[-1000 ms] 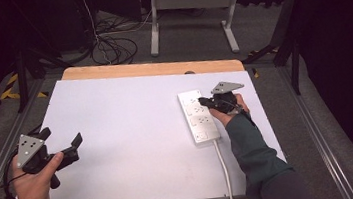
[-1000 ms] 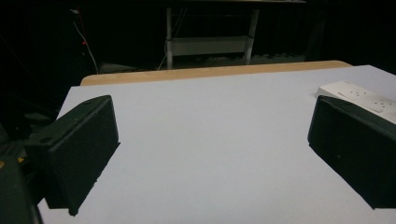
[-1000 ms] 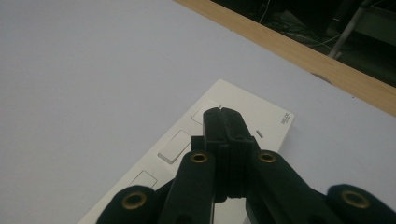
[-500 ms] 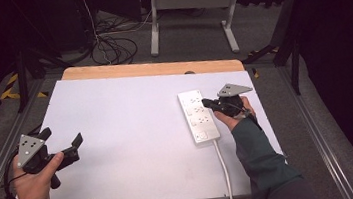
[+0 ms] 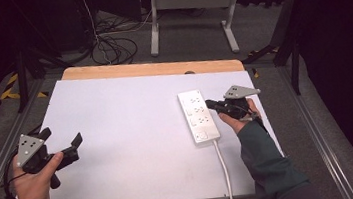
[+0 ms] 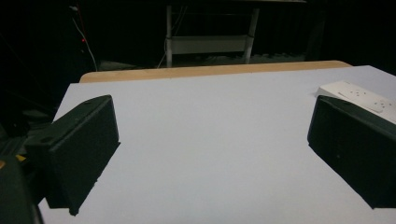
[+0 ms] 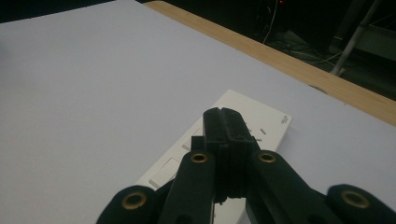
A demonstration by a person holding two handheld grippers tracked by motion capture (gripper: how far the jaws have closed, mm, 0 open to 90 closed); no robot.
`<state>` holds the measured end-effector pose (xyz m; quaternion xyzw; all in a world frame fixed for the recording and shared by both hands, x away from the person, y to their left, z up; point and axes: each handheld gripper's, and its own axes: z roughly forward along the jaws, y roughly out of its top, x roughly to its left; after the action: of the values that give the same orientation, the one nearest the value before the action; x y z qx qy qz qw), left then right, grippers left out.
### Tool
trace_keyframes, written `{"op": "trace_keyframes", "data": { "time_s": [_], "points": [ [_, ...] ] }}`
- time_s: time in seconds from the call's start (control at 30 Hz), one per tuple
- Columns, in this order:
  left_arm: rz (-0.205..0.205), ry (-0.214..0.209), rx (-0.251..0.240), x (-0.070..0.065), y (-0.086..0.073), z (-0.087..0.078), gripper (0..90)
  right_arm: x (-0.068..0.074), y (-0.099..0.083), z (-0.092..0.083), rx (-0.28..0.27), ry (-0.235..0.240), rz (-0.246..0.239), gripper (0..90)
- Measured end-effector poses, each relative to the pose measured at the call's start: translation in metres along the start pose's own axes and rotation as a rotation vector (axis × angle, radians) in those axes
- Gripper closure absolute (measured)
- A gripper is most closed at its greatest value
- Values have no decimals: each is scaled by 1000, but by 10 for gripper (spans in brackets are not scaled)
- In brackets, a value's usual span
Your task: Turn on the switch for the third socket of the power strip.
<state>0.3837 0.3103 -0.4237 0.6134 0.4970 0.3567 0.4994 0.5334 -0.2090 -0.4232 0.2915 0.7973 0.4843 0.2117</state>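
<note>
Power strip point(image 5: 198, 115) on table point(image 5: 126, 115), right side; cord point(image 5: 224, 168) toward person.

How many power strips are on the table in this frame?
1. A white rectangular plastic power strip lies on the right part of the white table, its cord running toward the person, beside the shut right gripper. The open left gripper holds nothing.

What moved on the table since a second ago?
The right claw, shut, slid a little toward the table's right edge, its tips still at the power strip. The left claw stayed open and still, and the strip kept its place.
</note>
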Motion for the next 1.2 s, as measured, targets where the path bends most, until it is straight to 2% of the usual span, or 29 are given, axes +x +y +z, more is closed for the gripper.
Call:
{"op": "trace_keyframes", "data": {
  "time_s": [0.47,0.97,1.03,1.1,1.2],
  "points": [
    [3,4,3,0,0,0,26,8,-11,-27,-62,25,21,900],
    [5,2,6,-1,0,1,26,11,-16,-36,-97,39,34,900],
    [3,1,4,0,0,1,26,11,-16,-36,-101,36,39,844],
    [5,3,3,0,0,0,26,11,-16,-36,-107,20,42,737],
    [4,3,4,0,0,0,27,10,-16,-36,-113,13,34,667]
  ]
}}
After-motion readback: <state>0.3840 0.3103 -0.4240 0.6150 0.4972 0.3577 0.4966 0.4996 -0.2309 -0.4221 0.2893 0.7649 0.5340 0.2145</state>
